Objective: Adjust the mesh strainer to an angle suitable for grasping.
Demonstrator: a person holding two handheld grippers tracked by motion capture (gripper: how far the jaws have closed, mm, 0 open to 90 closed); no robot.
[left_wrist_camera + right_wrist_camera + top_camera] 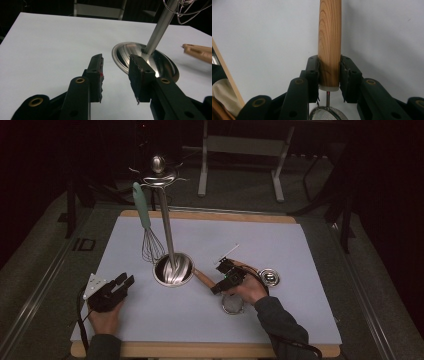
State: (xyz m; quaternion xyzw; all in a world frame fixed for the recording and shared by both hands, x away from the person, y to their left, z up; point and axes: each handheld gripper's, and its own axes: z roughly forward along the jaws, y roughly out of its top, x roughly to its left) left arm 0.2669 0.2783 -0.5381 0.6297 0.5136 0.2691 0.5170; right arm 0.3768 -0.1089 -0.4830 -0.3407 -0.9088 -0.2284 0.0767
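Whisk point(150, 240) leaning by stand's steel bowl base point(173, 270).

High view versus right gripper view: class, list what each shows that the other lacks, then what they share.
High view's own: the steel utensil stand with a round dish base, the teal-handled wire whisk hanging beside its pole, and the open left tongs at the mat's left. Right gripper view's own: the white cap at the handle's end and the thin steel stem below it. Shared: the right tongs shut on the round wooden handle of the steel mesh strainer, over the white mat.
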